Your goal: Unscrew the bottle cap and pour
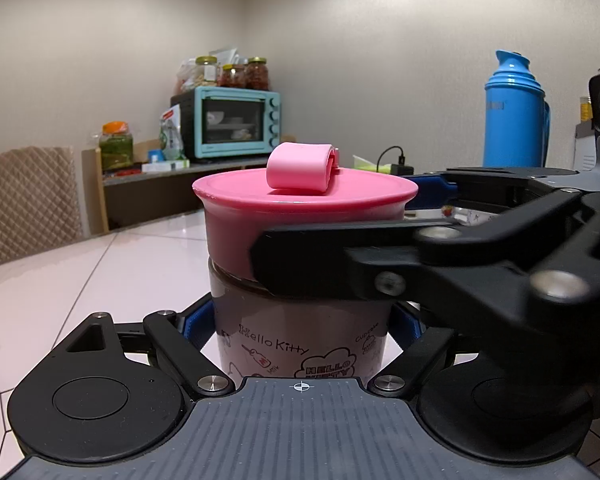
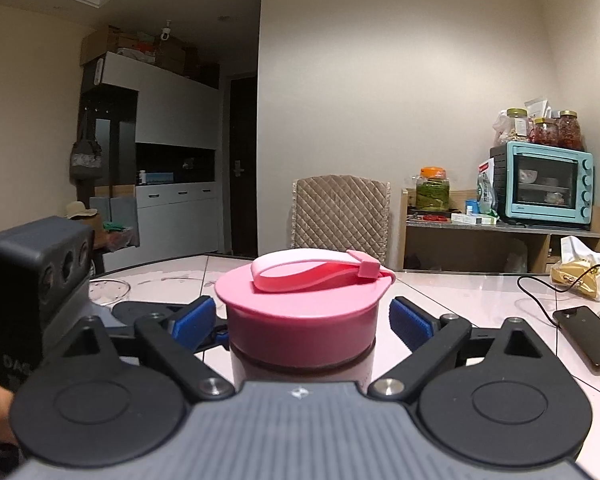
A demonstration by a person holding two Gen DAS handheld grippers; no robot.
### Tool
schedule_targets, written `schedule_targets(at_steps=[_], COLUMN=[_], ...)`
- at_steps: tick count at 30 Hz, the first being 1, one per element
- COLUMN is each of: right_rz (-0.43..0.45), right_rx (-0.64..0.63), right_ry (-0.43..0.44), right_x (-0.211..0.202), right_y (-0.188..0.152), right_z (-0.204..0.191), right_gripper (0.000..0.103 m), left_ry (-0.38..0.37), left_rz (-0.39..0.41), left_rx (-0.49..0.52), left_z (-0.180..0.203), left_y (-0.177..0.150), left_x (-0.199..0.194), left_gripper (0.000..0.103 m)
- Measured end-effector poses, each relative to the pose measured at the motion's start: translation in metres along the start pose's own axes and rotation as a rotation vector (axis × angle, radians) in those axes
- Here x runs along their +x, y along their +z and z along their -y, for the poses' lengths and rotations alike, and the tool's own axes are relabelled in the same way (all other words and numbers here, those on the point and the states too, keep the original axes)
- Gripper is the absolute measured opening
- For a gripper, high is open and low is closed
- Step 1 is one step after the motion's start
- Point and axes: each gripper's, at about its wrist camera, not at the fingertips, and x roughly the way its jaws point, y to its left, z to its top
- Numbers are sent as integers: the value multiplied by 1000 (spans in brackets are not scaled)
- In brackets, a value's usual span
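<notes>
bottle point(image 1: 300, 344) base cut off behind left tool, cap point(image 2: 300, 312) blurred

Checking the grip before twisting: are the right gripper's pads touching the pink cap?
Apart: the right wrist view shows gaps between both blue pads and the pink cap.

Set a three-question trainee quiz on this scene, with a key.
1. True or false: the pink cap is already off the bottle.
2. Fill the gap: the blue pads of the right gripper stand on either side of the cap, ___ it (pressing on / clear of).
3. What is the left gripper clamped on? A the cap; B the bottle's body; C nothing.

Key: 1 false, the cap sits on the bottle; 2 clear of, a gap shows on each side; 3 B.
</notes>
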Motion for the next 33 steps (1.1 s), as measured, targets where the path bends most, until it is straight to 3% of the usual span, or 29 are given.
schedule_targets(at_steps=[12,18,33], right_rz=[-11,-13,-4], right_rx=[27,17,-76], right_ry=[-26,10,338], right_x=[7,7,14], right_y=[-2,-1,4], right_z=[-4,1,45], right_gripper=[85,85,85], left_ry=[-1,-1,-2], left_rz=[0,0,0], left_rx=[0,-1,-4], left_z=[1,0,-3], left_y=[0,0,-1], left_x=[0,0,0], left_gripper=[90,90,90])
